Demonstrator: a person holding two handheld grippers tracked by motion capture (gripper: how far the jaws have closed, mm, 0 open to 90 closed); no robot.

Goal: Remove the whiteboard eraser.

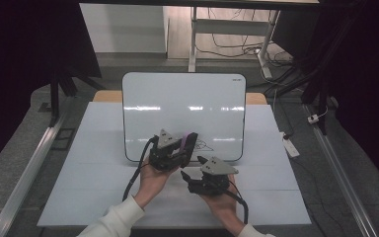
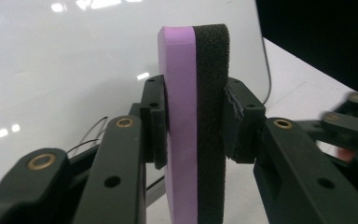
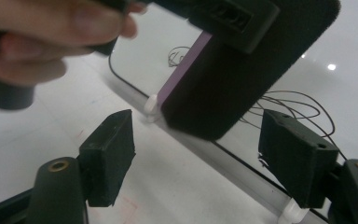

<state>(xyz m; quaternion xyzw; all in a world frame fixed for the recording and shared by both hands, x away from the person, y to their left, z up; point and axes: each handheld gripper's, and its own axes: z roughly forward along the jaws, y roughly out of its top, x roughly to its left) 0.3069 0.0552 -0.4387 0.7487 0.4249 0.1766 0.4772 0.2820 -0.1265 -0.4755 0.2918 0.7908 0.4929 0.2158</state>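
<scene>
Left tool [image 1: 183,146] is clamping a purple-backed black foam eraser block [image 2: 196,121] between its jaws, holding it over the glossy white rectangular whiteboard's [image 1: 182,98] near edge, beside the black scribbled marks [image 1: 205,145]. Right tool [image 1: 190,170] is hovering wide open, empty, above the table [image 1: 79,173]. Likely step: wiping; next, pressing the foam down onto the scribble.

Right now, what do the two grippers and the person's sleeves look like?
Both grippers, left gripper and right gripper, are black, each topped by a grey three-cornered plate and trailing a black cable. Their jaw links carry brass-coloured pivot pins and end in square black pads. The sleeves at both wrists are white.
</scene>
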